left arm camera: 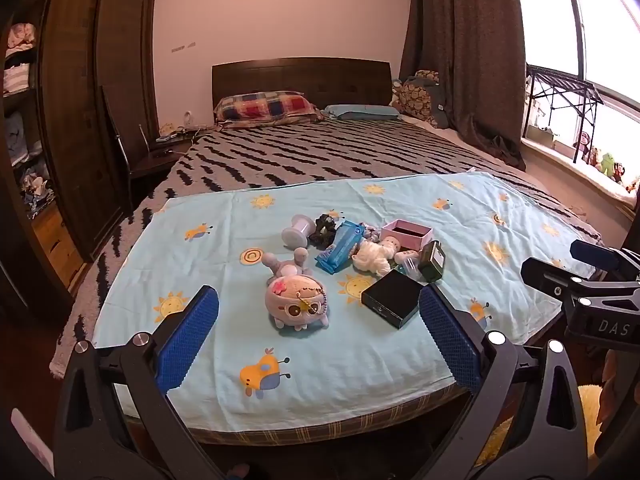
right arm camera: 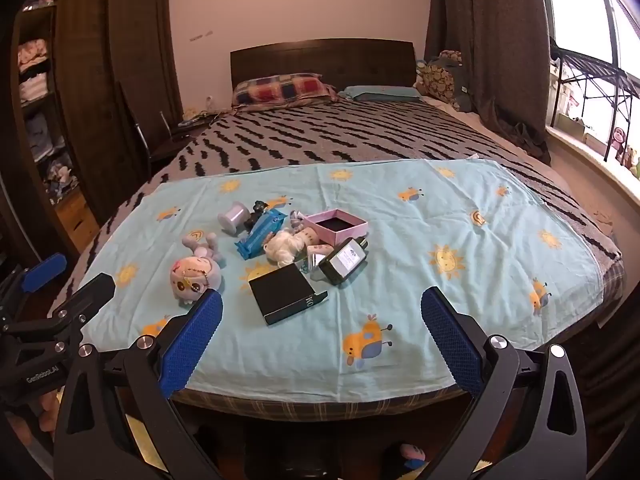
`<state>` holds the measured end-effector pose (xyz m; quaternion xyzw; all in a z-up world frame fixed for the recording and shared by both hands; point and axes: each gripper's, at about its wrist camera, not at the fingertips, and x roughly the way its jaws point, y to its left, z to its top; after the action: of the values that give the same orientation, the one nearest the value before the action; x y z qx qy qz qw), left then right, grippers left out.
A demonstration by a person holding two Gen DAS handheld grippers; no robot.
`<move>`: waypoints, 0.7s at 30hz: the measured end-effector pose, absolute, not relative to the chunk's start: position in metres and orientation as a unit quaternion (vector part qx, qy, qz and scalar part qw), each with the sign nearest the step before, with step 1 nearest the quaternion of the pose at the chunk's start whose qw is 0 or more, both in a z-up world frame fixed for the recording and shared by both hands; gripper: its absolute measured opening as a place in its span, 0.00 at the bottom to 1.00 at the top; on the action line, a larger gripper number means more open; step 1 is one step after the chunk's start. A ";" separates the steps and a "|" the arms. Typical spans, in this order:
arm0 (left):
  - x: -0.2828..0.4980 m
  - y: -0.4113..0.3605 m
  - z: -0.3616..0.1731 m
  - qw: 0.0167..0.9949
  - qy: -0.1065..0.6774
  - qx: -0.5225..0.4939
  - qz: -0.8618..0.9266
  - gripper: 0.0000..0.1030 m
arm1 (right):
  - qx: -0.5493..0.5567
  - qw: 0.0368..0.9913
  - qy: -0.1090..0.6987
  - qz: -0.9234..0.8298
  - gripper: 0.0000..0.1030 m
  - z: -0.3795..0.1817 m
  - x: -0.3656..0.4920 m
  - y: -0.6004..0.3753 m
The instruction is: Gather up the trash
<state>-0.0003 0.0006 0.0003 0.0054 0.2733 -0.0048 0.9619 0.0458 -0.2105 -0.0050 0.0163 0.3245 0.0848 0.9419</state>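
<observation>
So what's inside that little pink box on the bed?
The pink box stands open with no lid; only a dark lining shows inside. Its near wall hides the bottom, so anything small lying there can't be seen.

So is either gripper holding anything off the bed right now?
No. The left gripper and right gripper are both open and empty, above the blue sheet.

I'm looking into a home bedroom: a bed [left arm camera: 320,152] with wooden headboard [left arm camera: 300,76], checked pillow [left arm camera: 264,108], wardrobe [left arm camera: 88,100] and curtained window [left arm camera: 560,20].
</observation>
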 end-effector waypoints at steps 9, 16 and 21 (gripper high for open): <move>0.000 0.003 0.002 0.962 0.272 0.008 -0.002 0.92 | 0.013 0.942 0.326 0.085 0.97 -0.004 0.046 -0.209; 0.001 0.005 0.003 0.962 0.271 0.006 -0.001 0.92 | 0.013 0.942 0.325 0.087 0.97 -0.003 0.045 -0.209; 0.000 0.008 0.005 0.964 0.267 0.002 0.002 0.92 | 0.016 0.941 0.325 0.091 0.97 -0.003 0.045 -0.210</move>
<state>-0.0003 0.0078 0.0054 0.0021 0.2668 0.0022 0.9637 0.0450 -0.2102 -0.0034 0.0163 0.3249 0.0915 0.9412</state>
